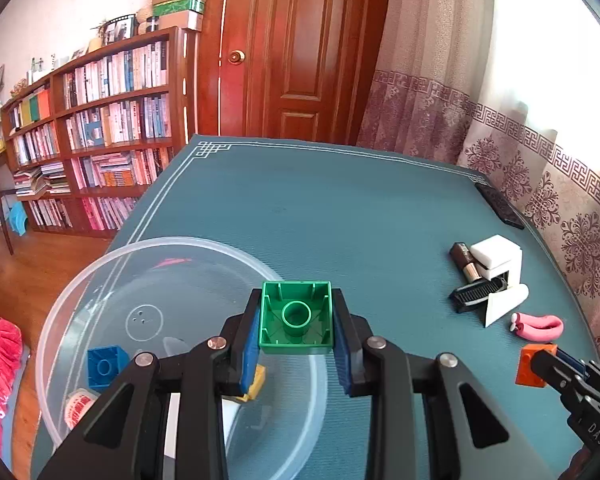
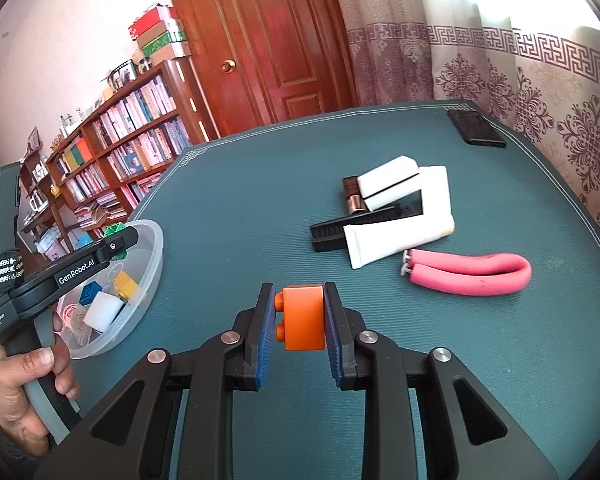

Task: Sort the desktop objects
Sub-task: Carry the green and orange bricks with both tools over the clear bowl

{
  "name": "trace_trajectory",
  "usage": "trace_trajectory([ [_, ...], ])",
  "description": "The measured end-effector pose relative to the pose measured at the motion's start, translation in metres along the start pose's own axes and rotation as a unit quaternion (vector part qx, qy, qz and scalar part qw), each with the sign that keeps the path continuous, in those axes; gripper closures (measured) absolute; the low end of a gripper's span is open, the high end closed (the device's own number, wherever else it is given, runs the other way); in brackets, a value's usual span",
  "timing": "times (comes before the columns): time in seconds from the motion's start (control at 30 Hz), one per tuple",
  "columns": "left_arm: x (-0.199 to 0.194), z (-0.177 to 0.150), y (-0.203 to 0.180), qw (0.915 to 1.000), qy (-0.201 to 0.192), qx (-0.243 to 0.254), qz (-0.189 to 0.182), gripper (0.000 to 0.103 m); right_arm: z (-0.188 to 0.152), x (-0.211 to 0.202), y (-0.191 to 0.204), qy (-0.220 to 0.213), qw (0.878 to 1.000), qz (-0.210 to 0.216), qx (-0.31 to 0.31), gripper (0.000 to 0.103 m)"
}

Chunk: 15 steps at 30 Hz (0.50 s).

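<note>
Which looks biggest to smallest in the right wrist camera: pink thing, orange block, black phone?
1. pink foam loop
2. orange block, though it sits closest to the camera, so it may only look that large
3. black phone, far away, so unsure

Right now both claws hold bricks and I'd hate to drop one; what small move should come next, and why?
Probably open the left claw: its green plastic brick already hangs over the clear plastic bowl, where a blue brick lies.

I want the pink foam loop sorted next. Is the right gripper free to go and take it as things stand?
Probably not yet: the right gripper is shut on an orange toy brick. The path to the pink foam loop across the teal mat looks clear.
</note>
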State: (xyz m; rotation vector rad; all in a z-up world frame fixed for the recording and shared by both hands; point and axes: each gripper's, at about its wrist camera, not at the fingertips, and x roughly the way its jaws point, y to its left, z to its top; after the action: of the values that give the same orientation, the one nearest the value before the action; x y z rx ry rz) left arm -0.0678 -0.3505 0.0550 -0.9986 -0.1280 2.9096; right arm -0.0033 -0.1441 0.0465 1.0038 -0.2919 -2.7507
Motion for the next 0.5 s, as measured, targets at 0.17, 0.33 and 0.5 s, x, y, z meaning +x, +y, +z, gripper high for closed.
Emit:
trace_trajectory([
  [0.17, -0.005, 0.000, 0.026, 0.9997, -0.004, -0.015, 0.017, 0.068, 0.006, 0.008, 0.025, 0.000, 1.000, 0.021, -0.017, 0.078],
  [0.33, -0.006, 0.000, 0.047, 0.9992, -0.004, -0.028, 0.028, 0.068, 0.011, 0.015, 0.049, -0.001, 0.999, 0.038, -0.033, 0.078],
  [0.5, -0.006, -0.002, 0.062, 0.9987, -0.004, -0.037, 0.035, 0.068, 0.017, 0.025, 0.073, 0.001, 0.997, 0.054, -0.049, 0.078],
])
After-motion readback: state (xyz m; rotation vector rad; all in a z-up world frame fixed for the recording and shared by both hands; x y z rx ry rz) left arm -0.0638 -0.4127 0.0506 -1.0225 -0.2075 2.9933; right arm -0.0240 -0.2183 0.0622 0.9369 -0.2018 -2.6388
